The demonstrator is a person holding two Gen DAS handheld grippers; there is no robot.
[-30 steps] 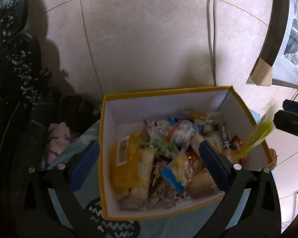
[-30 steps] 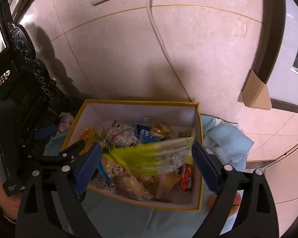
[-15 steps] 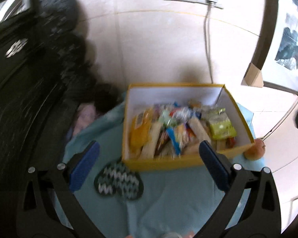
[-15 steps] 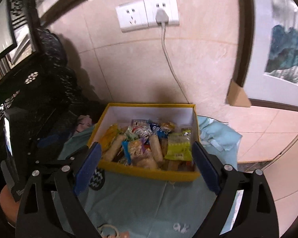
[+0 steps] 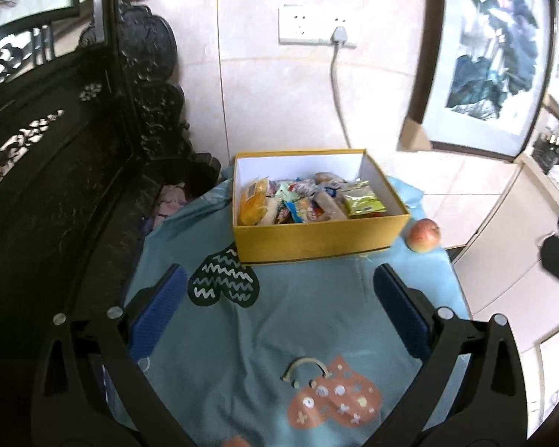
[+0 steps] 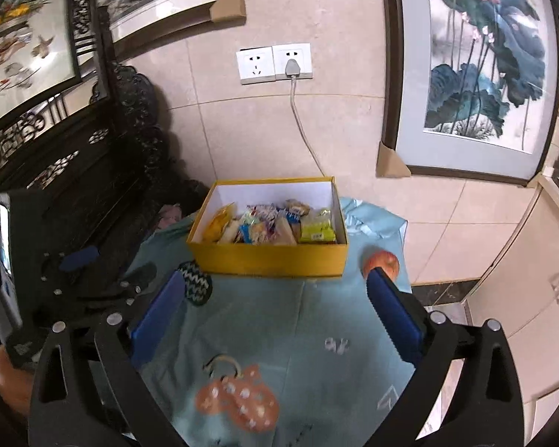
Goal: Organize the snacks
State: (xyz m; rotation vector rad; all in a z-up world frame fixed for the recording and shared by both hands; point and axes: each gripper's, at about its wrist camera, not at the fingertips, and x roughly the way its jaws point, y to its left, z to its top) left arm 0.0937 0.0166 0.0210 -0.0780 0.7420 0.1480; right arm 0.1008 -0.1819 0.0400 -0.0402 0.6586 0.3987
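A yellow cardboard box (image 5: 309, 236) with a white inside stands open on a bench covered by a light blue cloth (image 5: 309, 320), at about 12 o'clock from both grippers. The box holds the snacks (image 5: 298, 201): a jumble of small packets, with an orange-yellow packet (image 5: 251, 201) at its 9 o'clock end and a yellow-green foil pouch (image 5: 363, 199) at its 3 o'clock end, lying on top of the others. No snack lies loose on the cloth in either view.

The left gripper (image 5: 279, 298) hangs above the near part of the cloth, well apart from the box. Its jaws stand wide open, blue pads (image 5: 160, 309) far apart, with nothing between them. The right gripper (image 6: 275, 301) is likewise back from the box; its jaws have just been opening further and now stand at their widest, empty.

A red apple (image 5: 423, 235) rests on the cloth just beside the box's 3 o'clock corner; in the right wrist view it sits right behind the tip of the right-hand pad. The cloth carries a dark heart shape with white zigzags (image 5: 223, 283) at the box's 7 o'clock corner and an orange heart with white marks (image 5: 331, 398) nearer the grippers.

Behind the box, a tiled wall holds a double socket (image 6: 274, 63) with a grey cable (image 6: 302, 126) running down toward the box. Framed paintings (image 6: 480, 74) lean at 2 o'clock, and dark carved furniture (image 5: 74, 149) fills the 9 o'clock side.
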